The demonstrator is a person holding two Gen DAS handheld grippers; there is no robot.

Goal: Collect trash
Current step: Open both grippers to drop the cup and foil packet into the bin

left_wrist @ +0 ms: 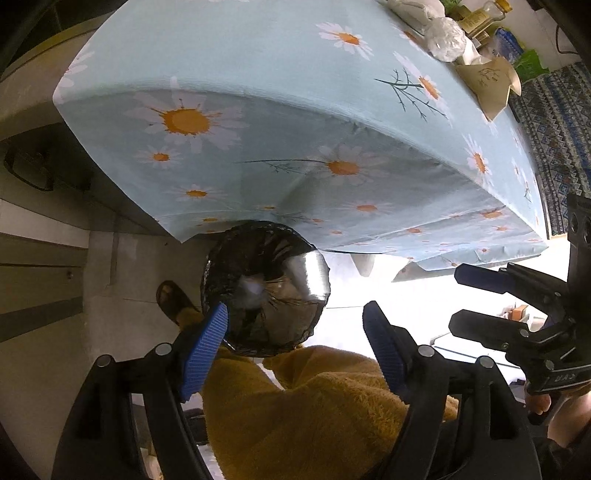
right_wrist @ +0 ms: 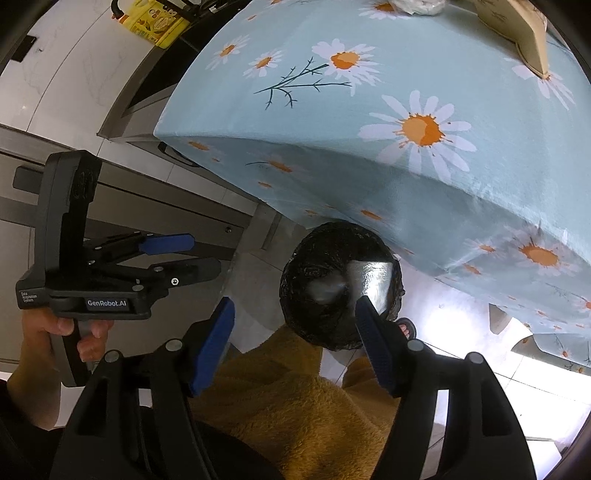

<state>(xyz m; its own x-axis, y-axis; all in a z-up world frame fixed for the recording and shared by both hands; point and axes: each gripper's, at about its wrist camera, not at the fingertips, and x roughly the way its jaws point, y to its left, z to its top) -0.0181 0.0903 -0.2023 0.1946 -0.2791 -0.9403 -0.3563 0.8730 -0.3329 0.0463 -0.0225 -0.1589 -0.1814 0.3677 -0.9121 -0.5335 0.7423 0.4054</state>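
A round bin lined with a black bag (left_wrist: 264,288) stands on the floor under the table edge; it also shows in the right wrist view (right_wrist: 338,284). Something pale lies inside it. On the daisy tablecloth (left_wrist: 258,55) lie a brown paper bag (left_wrist: 487,83) and crumpled clear plastic (left_wrist: 445,37). My left gripper (left_wrist: 295,332) is open and empty above the bin, its left finger over the rim. My right gripper (right_wrist: 295,328) is open and empty, its right finger over the bin's rim. Each gripper shows in the other's view, the right one (left_wrist: 476,299) and the left one (right_wrist: 184,254).
Bottles and packets (left_wrist: 491,26) stand at the table's far end. A patterned rug (left_wrist: 557,122) lies to the right. Grey cabinet drawers (right_wrist: 122,206) are on the left. The person's yellow fleece trousers (left_wrist: 314,413) and sandalled foot (left_wrist: 171,301) are below.
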